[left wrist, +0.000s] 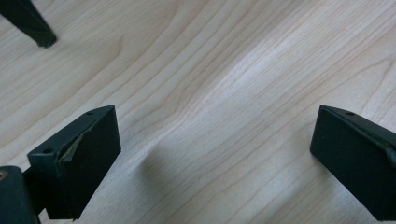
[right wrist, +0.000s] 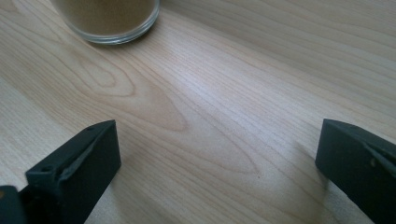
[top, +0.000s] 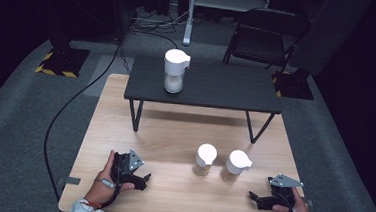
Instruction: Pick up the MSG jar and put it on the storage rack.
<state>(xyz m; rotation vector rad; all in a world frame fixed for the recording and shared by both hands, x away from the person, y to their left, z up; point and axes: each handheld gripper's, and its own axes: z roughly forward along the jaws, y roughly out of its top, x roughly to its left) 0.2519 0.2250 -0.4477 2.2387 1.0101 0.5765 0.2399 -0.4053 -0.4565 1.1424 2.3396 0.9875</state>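
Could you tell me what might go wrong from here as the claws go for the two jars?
The two jars stand close together, so the open right claw could knock one while taking the other. Both look tall and narrow, so a high nudge may tip them.

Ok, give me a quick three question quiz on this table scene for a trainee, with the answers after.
1. True or false: the left gripper is shut on a jar.
2. How many white-lidded jars stand on the wooden table, not counting the dark raised shelf?
3. Which is nearer the right gripper: A, the jar with brown contents, or B, the jar with white contents?

Key
1. False: its jaws stand wide apart over bare wood.
2. Two.
3. A.
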